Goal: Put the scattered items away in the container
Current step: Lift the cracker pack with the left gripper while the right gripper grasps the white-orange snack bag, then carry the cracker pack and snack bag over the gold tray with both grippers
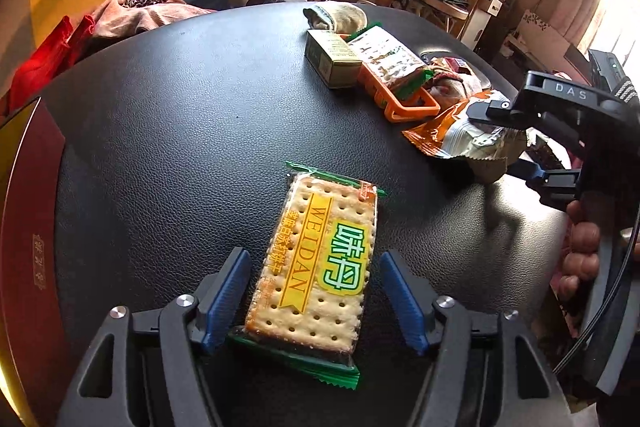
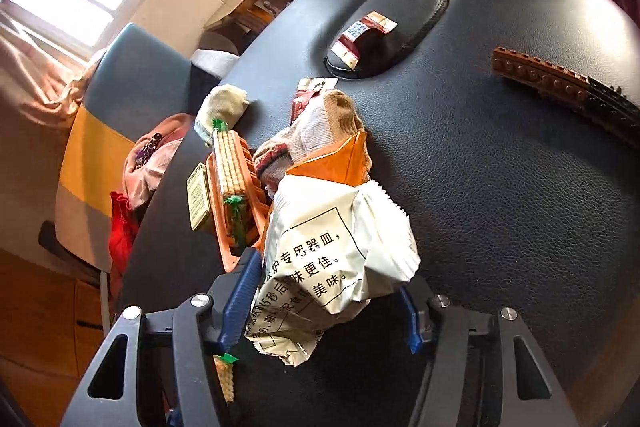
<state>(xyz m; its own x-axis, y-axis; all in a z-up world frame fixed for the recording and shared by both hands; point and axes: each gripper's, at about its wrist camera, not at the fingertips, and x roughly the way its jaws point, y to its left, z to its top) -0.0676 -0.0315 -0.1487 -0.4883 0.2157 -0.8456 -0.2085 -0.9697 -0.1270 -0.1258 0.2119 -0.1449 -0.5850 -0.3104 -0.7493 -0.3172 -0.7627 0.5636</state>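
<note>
Crackers (image 1: 316,263) in a green-edged wrapper lie flat on the black leather surface (image 1: 180,115), between the wide-spread blue pads of the left gripper (image 1: 314,291); neither pad touches the pack, so nothing is gripped there yet. Off to the right, the right gripper (image 2: 326,307) has its jaws around a crumpled white-and-orange snack bag (image 2: 340,255); the left pad lies against the bag, the right one is mostly hidden behind it, so I can't say for sure the bag is pinched.

The orange basket (image 2: 230,227) looks to be the container: it already carries one cracker pack (image 2: 230,163) standing on edge. A small olive box (image 1: 330,57) sits just beside it, socks (image 2: 320,131) are piled against it, another sock (image 1: 336,17) lies beyond, and a brown studded strip (image 2: 560,83) is well apart. By my reckoning the tidying is barely started, with most things still loose.
</note>
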